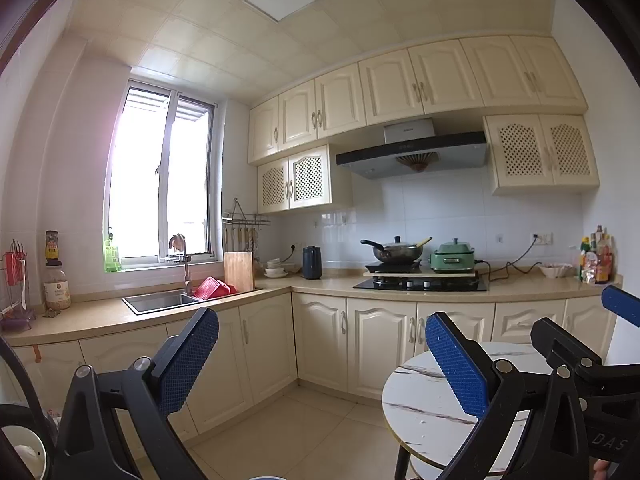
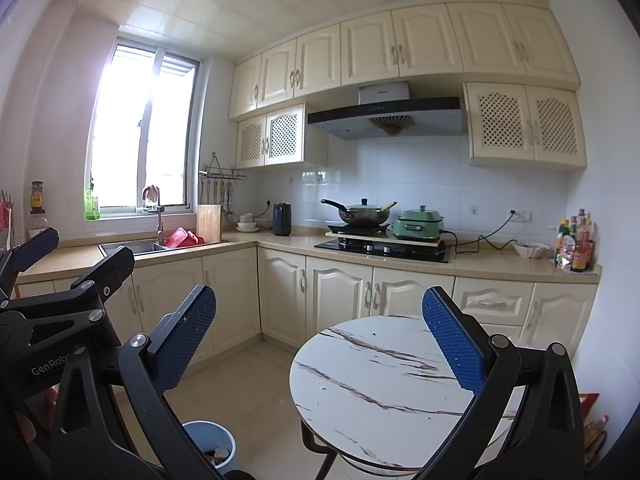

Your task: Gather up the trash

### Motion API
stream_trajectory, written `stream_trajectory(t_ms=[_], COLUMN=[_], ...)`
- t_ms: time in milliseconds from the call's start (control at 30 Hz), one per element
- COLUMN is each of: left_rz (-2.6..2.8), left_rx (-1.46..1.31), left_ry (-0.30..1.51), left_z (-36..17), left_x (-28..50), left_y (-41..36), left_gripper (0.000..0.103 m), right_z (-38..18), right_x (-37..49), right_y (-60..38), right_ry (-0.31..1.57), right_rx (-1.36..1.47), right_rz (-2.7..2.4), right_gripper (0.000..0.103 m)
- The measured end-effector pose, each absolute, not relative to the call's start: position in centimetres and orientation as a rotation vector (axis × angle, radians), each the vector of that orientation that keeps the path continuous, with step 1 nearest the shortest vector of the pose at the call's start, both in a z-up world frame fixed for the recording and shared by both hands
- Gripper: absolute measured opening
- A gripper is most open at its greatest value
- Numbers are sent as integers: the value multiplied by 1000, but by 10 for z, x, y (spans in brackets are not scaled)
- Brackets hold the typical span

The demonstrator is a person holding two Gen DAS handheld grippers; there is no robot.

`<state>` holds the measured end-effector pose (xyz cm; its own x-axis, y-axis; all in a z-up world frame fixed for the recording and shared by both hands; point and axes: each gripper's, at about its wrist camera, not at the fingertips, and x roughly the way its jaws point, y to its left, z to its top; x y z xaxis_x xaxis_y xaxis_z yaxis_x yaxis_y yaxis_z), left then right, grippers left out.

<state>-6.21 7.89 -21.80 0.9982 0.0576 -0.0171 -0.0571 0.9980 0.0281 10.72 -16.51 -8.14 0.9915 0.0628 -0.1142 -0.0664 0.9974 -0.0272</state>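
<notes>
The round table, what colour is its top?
White with dark marble-like streaks, on the round table; clearest in the right wrist view.

Glossy marble-look table (image 2: 376, 376); textured blue-padded tongs (image 2: 320, 344); wooden board (image 2: 209, 222).

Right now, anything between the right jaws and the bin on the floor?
Nothing visible. The right gripper is open and empty, and the grey bin sits low to its left on bare floor, beside the round marble table. The table holds only small crumbs.
</notes>
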Motion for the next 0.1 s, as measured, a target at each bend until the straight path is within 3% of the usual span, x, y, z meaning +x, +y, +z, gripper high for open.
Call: stream_trajectory(t_ms=[100], left_rz=[54], left_rx=[33], left_ry=[20], left_z=[-216], left_x=[-57], left_y=[82], left_gripper=[102], right_z=[-83], right_x=[108], right_y=[-167], right_ry=[116], right_rx=[-27], right_rz=[64], right_gripper=[103])
